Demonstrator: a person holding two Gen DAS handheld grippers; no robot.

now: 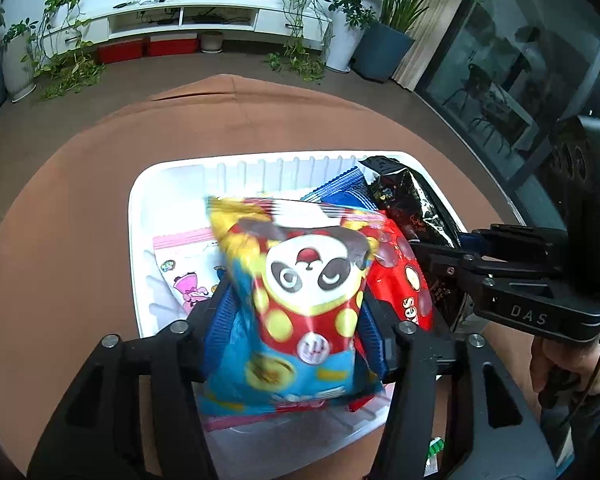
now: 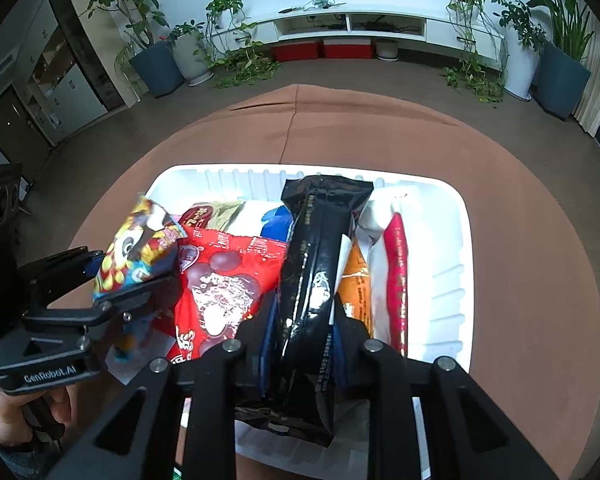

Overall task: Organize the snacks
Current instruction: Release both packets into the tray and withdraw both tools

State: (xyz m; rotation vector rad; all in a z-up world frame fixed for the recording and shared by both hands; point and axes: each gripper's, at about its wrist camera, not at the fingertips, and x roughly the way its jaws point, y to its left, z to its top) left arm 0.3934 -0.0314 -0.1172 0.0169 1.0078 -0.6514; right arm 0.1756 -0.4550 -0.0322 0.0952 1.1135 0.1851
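crinkly foil: left claw clamps the panda bag over the white tray; right claw pinches the black pouch upright inside it. both look light, soft, slippery; hold mid-body, gently.

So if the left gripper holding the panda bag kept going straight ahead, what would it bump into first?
Probably the ribbed far wall of the white plastic tray. The left gripper is shut on the colourful panda snack bag, which leads the way. The pink-and-white cartoon packet lies lower left, likely missed. Depth is unclear.
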